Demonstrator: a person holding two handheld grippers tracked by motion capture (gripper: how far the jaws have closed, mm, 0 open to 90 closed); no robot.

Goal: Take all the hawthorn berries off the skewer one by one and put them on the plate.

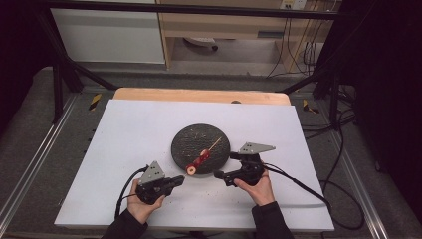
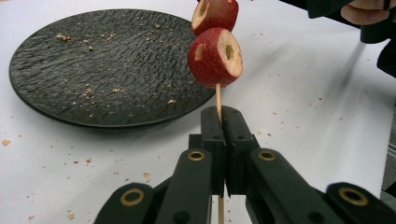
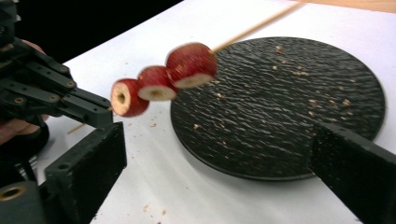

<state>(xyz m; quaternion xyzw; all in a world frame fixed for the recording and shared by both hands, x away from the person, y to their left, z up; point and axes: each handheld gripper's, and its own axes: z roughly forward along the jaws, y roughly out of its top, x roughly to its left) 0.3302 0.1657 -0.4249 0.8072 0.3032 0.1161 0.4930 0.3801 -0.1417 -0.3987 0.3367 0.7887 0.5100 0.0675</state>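
A thin wooden skewer [image 1: 198, 161] carries three red, cored fruit pieces [image 3: 156, 84] and slants up over the near edge of a round black textured plate [image 1: 191, 137]. My left gripper [image 2: 223, 116] is shut on the bare lower end of the stick, just below the lowest fruit piece [image 2: 215, 57]. In the high view this gripper [image 1: 181, 179] sits left of the plate's front. My right gripper [image 1: 226, 165] stands open to the right of the skewer. Its two jaws [image 3: 217, 140] are spread wide with nothing between them, facing the plate [image 3: 289, 102] and the fruit.
Crumbs lie scattered on the plate [image 2: 107, 65] and on the white tabletop [image 1: 139, 124] around it. Cables trail from both grippers toward the front edge. A wooden strip [image 1: 199, 94] borders the far side, with dark frame posts beyond.
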